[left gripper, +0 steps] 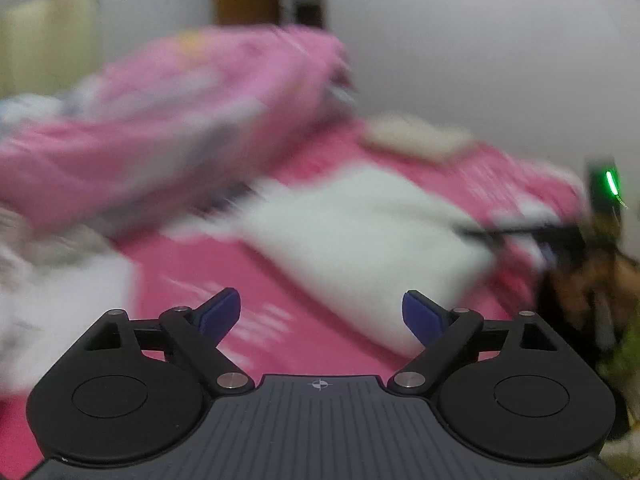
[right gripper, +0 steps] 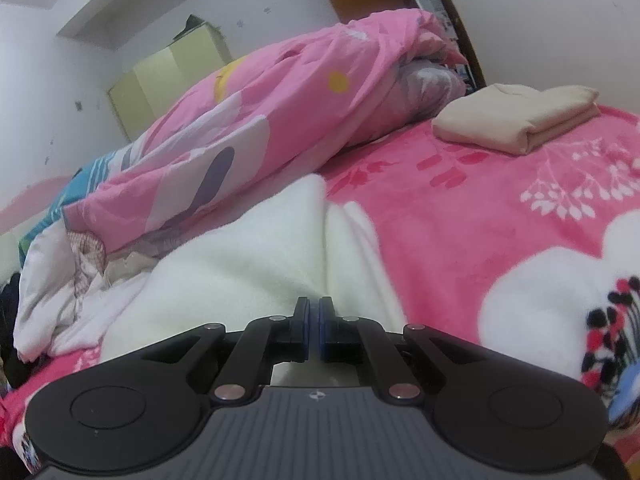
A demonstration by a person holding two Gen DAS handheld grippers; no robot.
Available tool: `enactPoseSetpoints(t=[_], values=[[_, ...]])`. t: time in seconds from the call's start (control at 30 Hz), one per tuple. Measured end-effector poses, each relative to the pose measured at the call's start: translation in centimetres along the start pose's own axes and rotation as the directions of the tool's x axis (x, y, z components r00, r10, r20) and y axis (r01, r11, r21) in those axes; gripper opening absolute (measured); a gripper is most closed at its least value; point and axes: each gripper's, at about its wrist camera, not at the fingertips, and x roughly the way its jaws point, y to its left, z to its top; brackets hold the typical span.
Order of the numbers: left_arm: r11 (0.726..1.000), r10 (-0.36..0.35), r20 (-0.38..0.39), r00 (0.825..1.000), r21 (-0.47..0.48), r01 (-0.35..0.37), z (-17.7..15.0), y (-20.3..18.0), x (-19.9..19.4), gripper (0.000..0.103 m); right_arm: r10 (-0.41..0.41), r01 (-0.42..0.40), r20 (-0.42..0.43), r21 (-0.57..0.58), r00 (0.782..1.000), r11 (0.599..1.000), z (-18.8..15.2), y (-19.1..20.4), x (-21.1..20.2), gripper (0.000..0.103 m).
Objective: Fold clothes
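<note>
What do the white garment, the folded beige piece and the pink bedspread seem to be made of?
White garment: looks like fleece or plush, matte and fuzzy with soft, rounded folds. Beige piece: probably a smooth knit or cotton, flat matte layers with neat edges. Pink bedspread: likely plush blanket fabric, a short velvety nap with a printed white leaf pattern.

Fluffy white garment [right gripper: 248,264] on plush pink blanket [right gripper: 460,232] (both matt cloth).

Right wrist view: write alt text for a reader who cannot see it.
The right gripper, jaws shut, pinches the edge of a white fleece garment lying on a pink floral blanket. A folded beige garment sits further back, beside a rolled pink quilt.
</note>
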Motion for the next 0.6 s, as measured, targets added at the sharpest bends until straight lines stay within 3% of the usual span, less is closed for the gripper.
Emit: enactPoseSetpoints(t=[0.07, 0.13, 0.23, 0.33, 0.4, 0.47, 0.53, 0.6], values=[[0.999, 0.015, -0.009, 1.0, 0.048, -0.014, -1.2, -2.5, 2.6, 0.08, -0.001, 0.001, -0.003, 0.001, 1.0, 1.0, 0.1, 0.0, 0.0, 0.002], [0.998, 0.054, -0.048, 0.997, 0.016, -0.053, -1.8, -2.5, 4.1, 0.071, -0.001, 0.001, -0.009, 0.0, 1.0, 1.0, 0.2, 0.1, 0.0, 0.002], [0.991, 0.108, -0.124, 0.986, -0.059, -0.116, -2.5, -1.9, 6.0, 0.075, 0.006, -0.006, -0.011, -0.003, 1.0, 1.0, 0.3, -0.1, 0.0, 0.002], [0.986, 0.055, -0.152, 0.987, -0.147, -0.078, -2.3, -0.5, 5.1, 0.075, 0.013, -0.013, -0.008, -0.009, 1.0, 1.0, 0.2, -0.1, -0.1, 0.002], [0.987, 0.017, -0.116, 0.993, -0.159, -0.035, -2.2, 0.0, 3.4, 0.076, 0.014, -0.014, -0.006, -0.015, 1.0, 1.0, 0.2, -0.1, -0.1, 0.002], [0.986, -0.031, -0.033, 0.999, -0.163, 0.026, -2.0, 0.1, 1.6, 0.078, 0.015, -0.016, -0.01, -0.021, 1.0, 1.0, 0.2, -0.1, -0.1, 0.002], [0.983, -0.064, 0.06, 0.996, -0.17, 0.073, -1.3, -0.1, 0.6, 0.079, 0.013, -0.014, -0.018, -0.036, 1.0, 0.999, 0.4, 0.0, -0.1, 0.002], [0.986, -0.055, 0.133, 0.99, -0.149, 0.075, -0.4, -0.8, 1.4, 0.077, 0.001, -0.003, -0.028, -0.07, 1.0, 0.998, 0.6, 0.5, -0.1, 0.002]])
